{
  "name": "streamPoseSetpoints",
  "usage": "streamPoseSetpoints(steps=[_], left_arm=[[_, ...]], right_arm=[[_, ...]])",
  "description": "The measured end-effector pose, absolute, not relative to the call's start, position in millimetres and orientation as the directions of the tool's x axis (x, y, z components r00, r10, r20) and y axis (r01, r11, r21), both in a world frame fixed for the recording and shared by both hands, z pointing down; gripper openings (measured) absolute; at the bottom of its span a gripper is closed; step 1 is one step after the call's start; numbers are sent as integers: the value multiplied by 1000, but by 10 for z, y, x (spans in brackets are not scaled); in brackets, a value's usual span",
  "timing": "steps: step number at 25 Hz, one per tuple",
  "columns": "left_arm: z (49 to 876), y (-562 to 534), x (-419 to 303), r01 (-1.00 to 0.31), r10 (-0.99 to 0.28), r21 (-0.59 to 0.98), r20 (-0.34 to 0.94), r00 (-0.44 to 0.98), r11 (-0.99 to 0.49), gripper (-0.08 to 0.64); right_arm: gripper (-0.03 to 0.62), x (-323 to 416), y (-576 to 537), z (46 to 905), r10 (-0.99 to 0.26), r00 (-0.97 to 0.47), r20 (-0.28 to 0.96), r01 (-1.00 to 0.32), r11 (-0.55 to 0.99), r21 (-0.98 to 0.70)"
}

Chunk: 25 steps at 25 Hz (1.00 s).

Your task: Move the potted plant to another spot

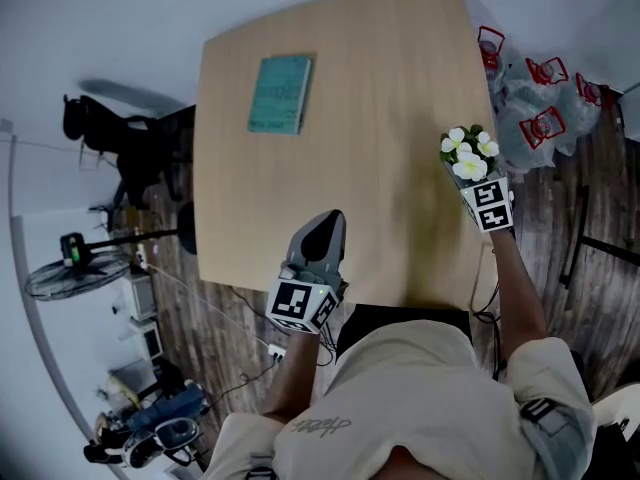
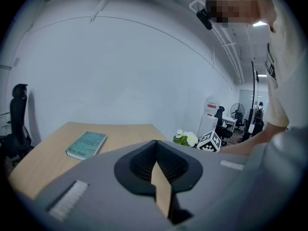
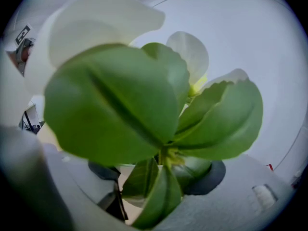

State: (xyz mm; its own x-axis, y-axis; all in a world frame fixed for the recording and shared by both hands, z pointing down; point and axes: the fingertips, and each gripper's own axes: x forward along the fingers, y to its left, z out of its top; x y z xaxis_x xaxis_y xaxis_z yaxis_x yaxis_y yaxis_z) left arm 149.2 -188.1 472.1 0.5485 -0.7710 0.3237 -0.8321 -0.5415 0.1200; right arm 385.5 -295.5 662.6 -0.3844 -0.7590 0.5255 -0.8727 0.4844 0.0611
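Note:
The potted plant (image 1: 468, 154), with white flowers and green leaves, sits at the right edge of the wooden table (image 1: 400, 88). My right gripper (image 1: 474, 176) is shut on it, and the pot itself is hidden under the blooms. In the right gripper view the leaves (image 3: 144, 105) fill the picture, with the pot rim (image 3: 113, 167) between the jaws of the right gripper (image 3: 159, 179). My left gripper (image 1: 326, 224) rests over the table's near edge, shut and empty. The left gripper view looks past the left gripper (image 2: 155, 146) to the plant (image 2: 186, 138) at the right.
A teal book (image 1: 281, 93) lies on the far left part of the table; the left gripper view also shows the book (image 2: 86, 144). Plastic bags with red print (image 1: 540, 98) lie on the floor to the right. A fan (image 1: 75, 273) and an office chair (image 1: 110, 133) stand to the left.

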Motion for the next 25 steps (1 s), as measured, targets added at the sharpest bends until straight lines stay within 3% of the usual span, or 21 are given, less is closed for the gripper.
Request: streamPoseSetpoints(steps=[15,25], left_arm=[[4703,-1606,1252,-843,-787,116,309,534,-525,20],[4577,-1256,924,-833,-806,110,213,553,-542,20]], right_arm=[[339,3698,-2370,6007,-799,-403,445,-877,476,61],[339,3658,-1908,5780,-834,-344,430,-904,419,89]])
